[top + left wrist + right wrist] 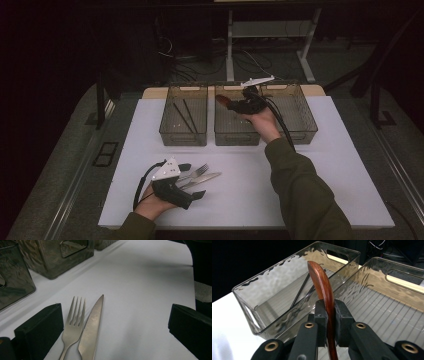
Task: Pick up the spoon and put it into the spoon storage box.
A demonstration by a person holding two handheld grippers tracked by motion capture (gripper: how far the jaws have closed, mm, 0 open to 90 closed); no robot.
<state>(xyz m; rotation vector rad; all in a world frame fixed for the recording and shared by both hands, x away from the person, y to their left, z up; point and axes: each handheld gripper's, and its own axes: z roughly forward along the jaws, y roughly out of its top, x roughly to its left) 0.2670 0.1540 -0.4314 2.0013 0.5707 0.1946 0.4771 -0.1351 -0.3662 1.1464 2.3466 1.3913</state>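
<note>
R gripper (328, 322) clamped on wooden spoon (322, 285)

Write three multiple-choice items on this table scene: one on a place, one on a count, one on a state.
1. Where do the long thin black chopsticks lie?
A. In the left smoky clear plastic bin
B. On the white mat
C. In the far-right bin

2. How many smoky clear plastic bins stand in the row?
A. Two
B. Three
C. Four

3. How does the right tool stand?
A. Wide open, nothing between the pads
B. Shut on a metal fork
C. Shut on the reddish-brown curved wooden utensil

Key: 1 A, the high view shows the two dark sticks inside the left bin. 2 B, three bins stand side by side at the far edge of the white mat. 3 C, in the right gripper view the pads press both sides of the wooden utensil.
</note>
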